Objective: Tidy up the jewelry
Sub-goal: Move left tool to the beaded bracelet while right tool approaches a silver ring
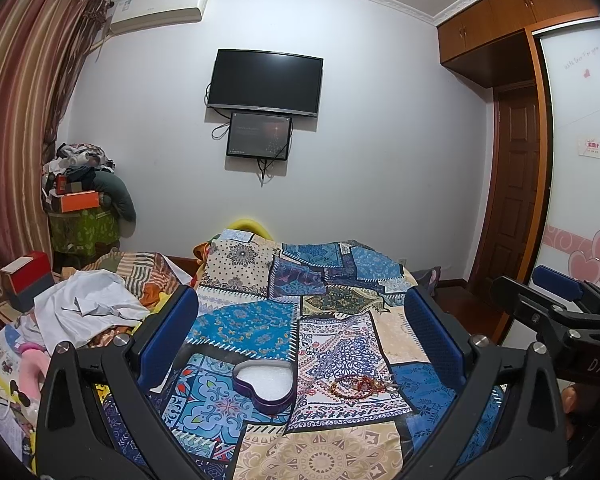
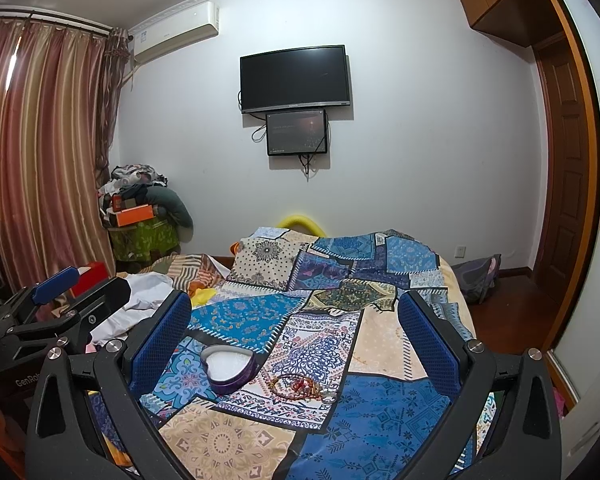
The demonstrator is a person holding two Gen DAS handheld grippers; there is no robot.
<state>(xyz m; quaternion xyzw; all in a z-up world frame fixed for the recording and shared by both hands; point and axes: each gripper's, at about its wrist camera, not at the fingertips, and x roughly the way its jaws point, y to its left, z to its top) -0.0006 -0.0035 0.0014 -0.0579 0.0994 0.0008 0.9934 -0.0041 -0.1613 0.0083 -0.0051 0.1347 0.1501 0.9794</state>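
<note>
**Jewelry Awaits Sorting on Patchwork Bed**

On the patchwork bedspread (image 1: 340,280), a heart-shaped tin (image 2: 229,368) lies open, white-lined. At its 3 o'clock lies a tangle of beaded bracelets (image 2: 298,386), amber and red. Left gripper (image 1: 300,332) and right gripper (image 2: 294,332) hover, jaws spread wide, empty. Best to pinch one strand low, then lift slowly.

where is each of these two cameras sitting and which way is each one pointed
Left wrist: on the left gripper, looking forward over the patchwork bedspread toward the TV; its own blue fingers frame the view, the right gripper shows at right.
Right wrist: on the right gripper, facing the same wall; its fingers frame the view, the left gripper shows at left.
Shared: heart-shaped box, bead bracelets, TV.
</note>
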